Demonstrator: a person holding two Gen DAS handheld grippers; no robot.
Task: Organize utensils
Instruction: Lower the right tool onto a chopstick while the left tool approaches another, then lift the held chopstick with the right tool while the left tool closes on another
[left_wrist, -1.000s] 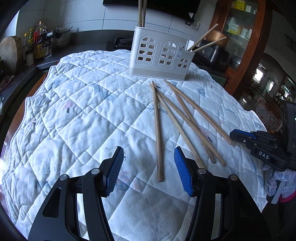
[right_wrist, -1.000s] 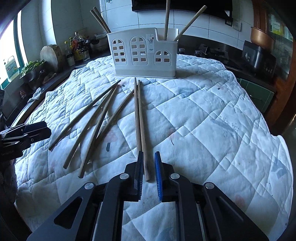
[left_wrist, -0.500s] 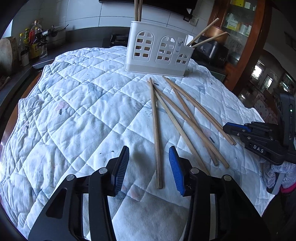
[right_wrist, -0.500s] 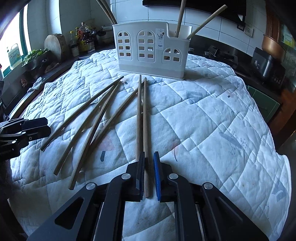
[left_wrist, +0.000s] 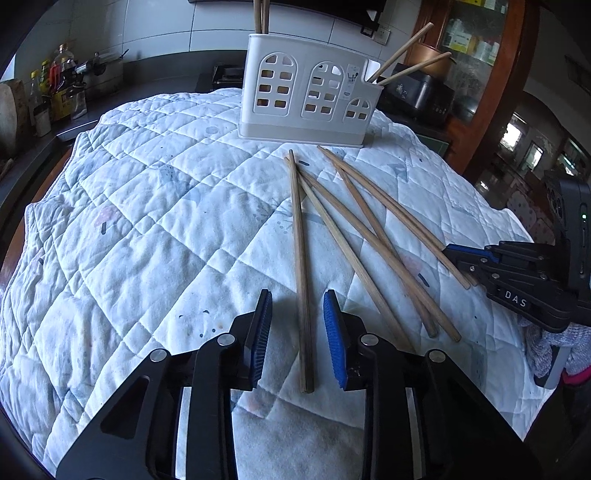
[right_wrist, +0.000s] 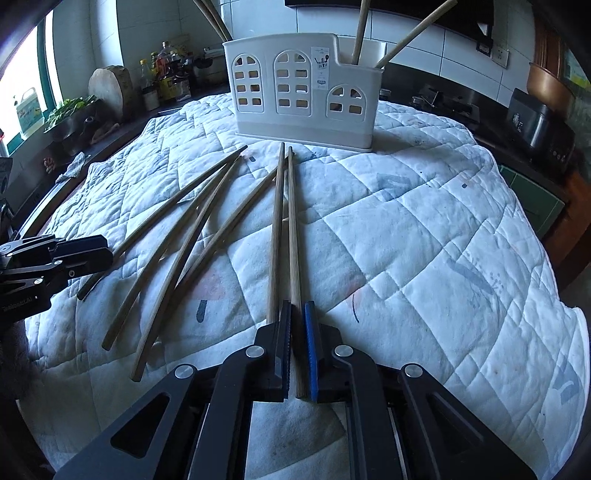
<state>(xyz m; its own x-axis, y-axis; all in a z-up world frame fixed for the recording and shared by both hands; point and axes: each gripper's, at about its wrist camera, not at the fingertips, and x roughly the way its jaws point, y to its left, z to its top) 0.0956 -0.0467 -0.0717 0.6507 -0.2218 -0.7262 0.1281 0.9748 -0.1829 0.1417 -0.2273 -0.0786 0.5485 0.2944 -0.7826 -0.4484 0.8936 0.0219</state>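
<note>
1. The left wrist view sits low over the near edge of the worktop covered with a white quilted cloth (left_wrist: 155, 229), looking forward between its own black claw with blue pads (left_wrist: 297, 339) toward the far edge.
2. The right wrist view looks the same way from close above the near edge, along its own claw (right_wrist: 297, 350).
3. Both views share the white plastic utensil holder with arched cut-outs (left_wrist: 308, 99) (right_wrist: 303, 88) at the far edge and the loose wooden chopsticks (left_wrist: 369, 236) (right_wrist: 177, 236) before it.
4. Each view catches the other claw at its side edge.
</note>
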